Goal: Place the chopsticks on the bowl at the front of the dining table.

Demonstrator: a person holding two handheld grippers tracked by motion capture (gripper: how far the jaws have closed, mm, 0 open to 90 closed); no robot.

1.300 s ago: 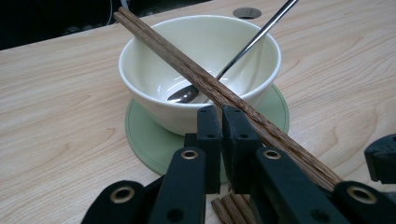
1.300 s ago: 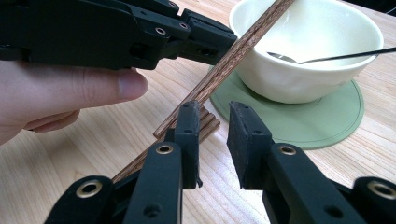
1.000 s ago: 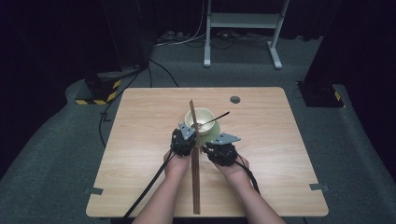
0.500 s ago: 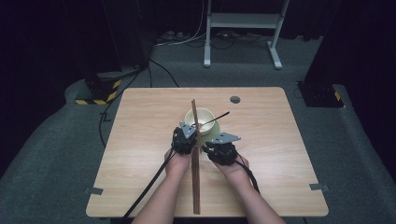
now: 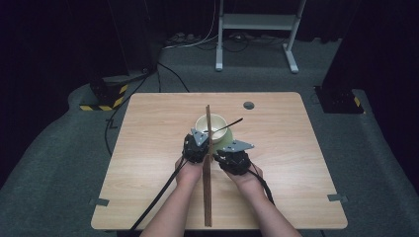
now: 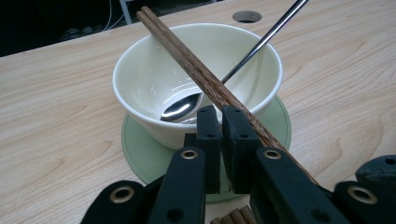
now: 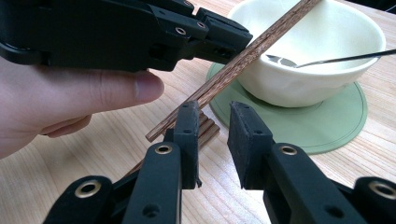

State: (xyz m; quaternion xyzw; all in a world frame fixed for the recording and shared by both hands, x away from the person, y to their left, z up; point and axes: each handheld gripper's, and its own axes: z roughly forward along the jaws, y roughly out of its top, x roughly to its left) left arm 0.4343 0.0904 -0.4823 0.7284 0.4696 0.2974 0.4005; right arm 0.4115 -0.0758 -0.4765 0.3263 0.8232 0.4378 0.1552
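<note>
A cream bowl (image 5: 218, 124) stands on a green coaster (image 5: 230, 139) with a metal spoon (image 6: 182, 108) leaning in it. A pair of wooden chopsticks (image 6: 187, 56) slants across the bowl's rim and runs down under the right jaw of my left gripper (image 6: 219, 112). That gripper is shut, and I see nothing between its pads. More chopsticks (image 5: 207, 192) lie in a line toward the table's near edge. My right gripper (image 7: 212, 112) stands open just above their ends (image 7: 208, 128), beside the left gripper (image 7: 238, 44).
The wooden table (image 5: 148, 163) has a round hole (image 5: 248, 105) at the back right. A white metal stand (image 5: 254, 22), cables and a yellow-and-black striped block (image 5: 106, 96) are on the dark floor beyond it.
</note>
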